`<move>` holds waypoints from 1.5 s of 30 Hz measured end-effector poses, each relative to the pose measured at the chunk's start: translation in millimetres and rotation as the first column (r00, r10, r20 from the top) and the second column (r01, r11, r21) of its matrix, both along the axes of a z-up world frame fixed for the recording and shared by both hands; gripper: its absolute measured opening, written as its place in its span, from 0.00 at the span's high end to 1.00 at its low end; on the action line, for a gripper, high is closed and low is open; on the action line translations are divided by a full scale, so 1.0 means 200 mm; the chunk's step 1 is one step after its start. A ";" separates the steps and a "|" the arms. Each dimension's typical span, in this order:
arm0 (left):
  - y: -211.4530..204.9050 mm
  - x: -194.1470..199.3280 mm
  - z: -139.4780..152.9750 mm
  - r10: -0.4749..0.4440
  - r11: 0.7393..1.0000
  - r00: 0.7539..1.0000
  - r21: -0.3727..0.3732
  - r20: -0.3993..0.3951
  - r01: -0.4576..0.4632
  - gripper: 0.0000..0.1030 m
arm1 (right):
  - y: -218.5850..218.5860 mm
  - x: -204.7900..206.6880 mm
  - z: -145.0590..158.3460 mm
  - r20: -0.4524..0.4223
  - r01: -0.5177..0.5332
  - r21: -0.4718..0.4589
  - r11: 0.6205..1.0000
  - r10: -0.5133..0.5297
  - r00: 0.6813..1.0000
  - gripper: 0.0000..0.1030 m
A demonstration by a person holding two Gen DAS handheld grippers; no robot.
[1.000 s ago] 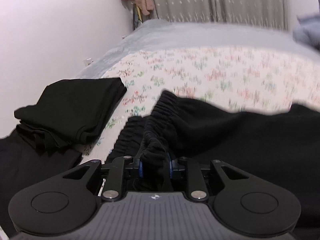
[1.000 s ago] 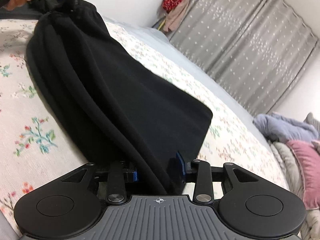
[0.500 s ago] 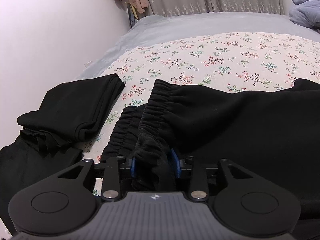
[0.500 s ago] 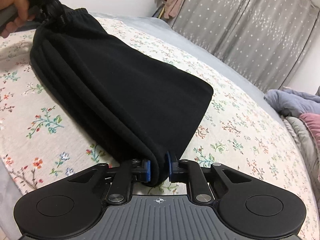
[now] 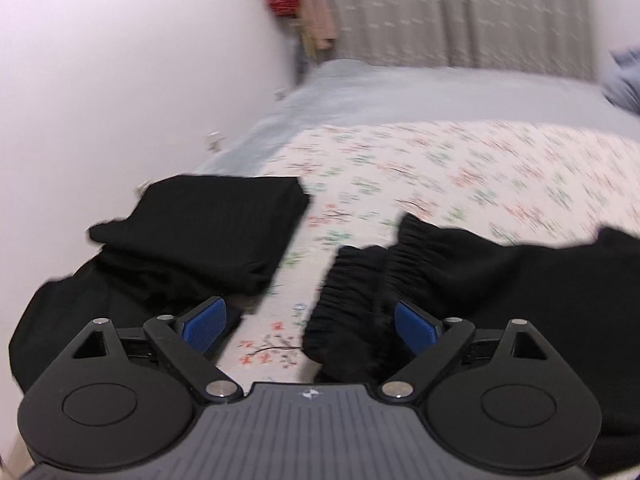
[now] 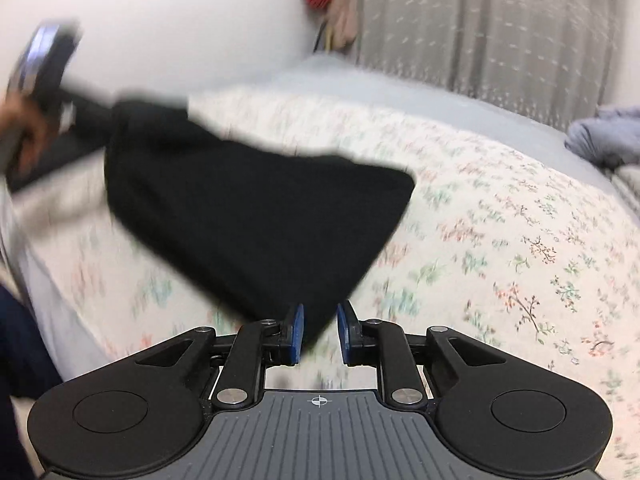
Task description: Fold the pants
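Black pants [image 5: 520, 300] lie folded on the floral bed sheet [image 5: 480, 168], the gathered waistband [image 5: 360, 276] toward me. My left gripper [image 5: 310, 314] has its jaws opening wide; the waistband lies loose between them, close to the right pad [image 5: 416, 326], with nothing pressing on it. In the right wrist view the same pants [image 6: 248, 216] taper to a corner that sits between the pads of my right gripper [image 6: 320, 322]. Its jaws are opening, with a gap on each side of the cloth. The left gripper [image 6: 40, 64] and a hand [image 6: 24, 140] show blurred at the far left.
A stack of folded black garments [image 5: 208, 232] lies left of the pants by the white wall [image 5: 120, 80]. Grey curtains [image 6: 500, 20] hang behind the bed. Blue-grey clothes [image 6: 604, 136] are piled at the right. The floral sheet [image 6: 520, 248] spreads to the right.
Both grippers have let go of the pants. The left jaws have spread wide and drawn back from the waistband. The right gripper has rolled, lifted and parted its pads off the corner.
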State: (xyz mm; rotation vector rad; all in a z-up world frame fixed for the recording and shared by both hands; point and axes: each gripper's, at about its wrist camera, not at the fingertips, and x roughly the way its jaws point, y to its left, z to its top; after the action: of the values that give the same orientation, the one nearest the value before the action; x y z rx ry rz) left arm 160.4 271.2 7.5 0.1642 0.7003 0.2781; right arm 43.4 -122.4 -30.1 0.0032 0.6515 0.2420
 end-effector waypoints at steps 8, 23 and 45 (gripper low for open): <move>-0.40 -0.05 -0.02 -0.316 0.928 0.946 -0.187 0.065 0.323 0.02 | 0.04 0.27 -0.19 -0.062 0.106 0.066 0.992 -0.102 0.993 0.79; -0.93 0.05 -0.40 -0.414 0.905 0.893 -0.185 -0.178 0.383 0.13 | 0.11 0.18 -0.31 -0.091 0.071 -0.035 0.997 -0.074 0.993 0.85; -0.95 -0.01 -0.29 -0.521 0.818 0.847 -0.343 -0.104 0.462 0.15 | -0.30 0.21 -0.46 -0.306 0.259 0.597 0.759 -0.084 0.948 0.78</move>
State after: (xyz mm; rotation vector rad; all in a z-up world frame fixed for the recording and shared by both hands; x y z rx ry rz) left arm 159.3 80.5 -50.2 0.0719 0.8585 -0.3564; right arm 84.7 -182.9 -123.0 0.7634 0.8030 0.2746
